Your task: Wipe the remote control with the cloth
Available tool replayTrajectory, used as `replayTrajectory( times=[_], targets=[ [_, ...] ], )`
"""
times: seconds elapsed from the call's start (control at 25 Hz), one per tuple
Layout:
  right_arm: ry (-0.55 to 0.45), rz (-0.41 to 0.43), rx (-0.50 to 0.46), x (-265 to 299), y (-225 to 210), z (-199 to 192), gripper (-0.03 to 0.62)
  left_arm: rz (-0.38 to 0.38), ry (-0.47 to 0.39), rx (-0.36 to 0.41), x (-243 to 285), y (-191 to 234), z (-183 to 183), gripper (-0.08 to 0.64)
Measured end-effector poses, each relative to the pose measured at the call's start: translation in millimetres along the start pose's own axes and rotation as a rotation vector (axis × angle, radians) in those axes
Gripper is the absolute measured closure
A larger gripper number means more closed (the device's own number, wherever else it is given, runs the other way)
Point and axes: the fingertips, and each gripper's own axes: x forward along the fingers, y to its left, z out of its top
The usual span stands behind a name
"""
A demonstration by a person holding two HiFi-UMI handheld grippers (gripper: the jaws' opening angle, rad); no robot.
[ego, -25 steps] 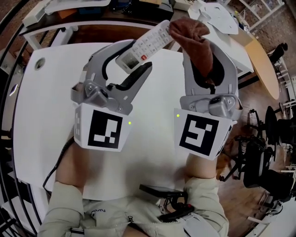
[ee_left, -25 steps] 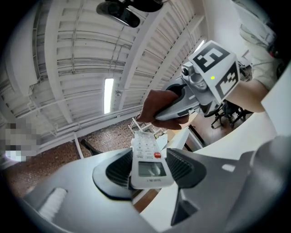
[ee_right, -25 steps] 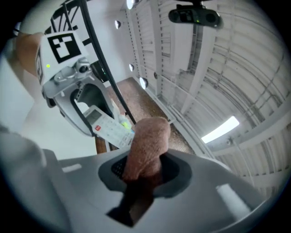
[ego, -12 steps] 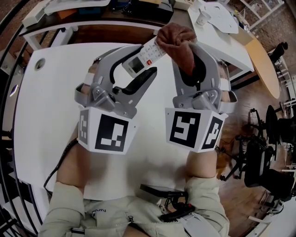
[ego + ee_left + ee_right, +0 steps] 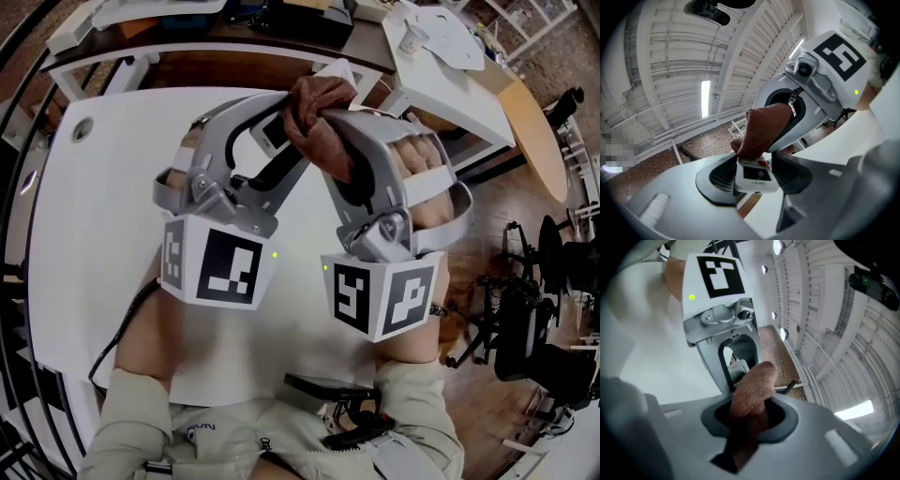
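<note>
Mid-wipe, I reckon: my L gripper (image 5: 286, 131) clamps the remote control (image 5: 757, 174) above the table (image 5: 94, 234), R gripper (image 5: 750, 414) pinches the cloth (image 5: 761, 129) onto its face, more strokes prob. left.

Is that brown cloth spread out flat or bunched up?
Bunched up. The cloth is gathered into a thick wad between the right gripper's jaws, its rounded end lying on the remote control.
</note>
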Motion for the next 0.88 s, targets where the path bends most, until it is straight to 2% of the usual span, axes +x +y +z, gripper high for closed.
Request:
replayTrajectory(
  times=[0.2, 0.32, 0.44, 0.6, 0.72, 0.88],
  targets=[
    [-0.098, 0.029, -0.008, -6.8, 3.2, 14.4, 0.506, -0.001, 0.000, -0.004, 0.9, 0.8, -1.3, 0.318],
    [-0.125, 0.002, 0.057, -10.7, -7.0, 9.8, 0.505, -0.003, -0.010, -0.034, 1.3, 2.3, -1.5, 0.318],
    [-0.079, -0.118, 0.161, -9.8, -33.5, -11.3, 0.505, -0.015, -0.034, -0.082, 0.7, 7.9, -0.1, 0.318],
    [0.042, -0.280, 0.274, -7.4, -60.4, -48.4, 0.505, -0.027, -0.066, -0.127, -3.3, 15.0, 4.1, 0.318],
    [0.108, -0.303, 0.321, -5.4, -64.9, -66.4, 0.505, -0.036, -0.093, -0.183, -6.1, 20.6, 8.8, 0.318],
    [0.133, -0.263, 0.291, 3.0, -55.2, -68.4, 0.505, -0.045, -0.124, -0.261, -9.0, 26.8, 12.3, 0.319]
  ],
)
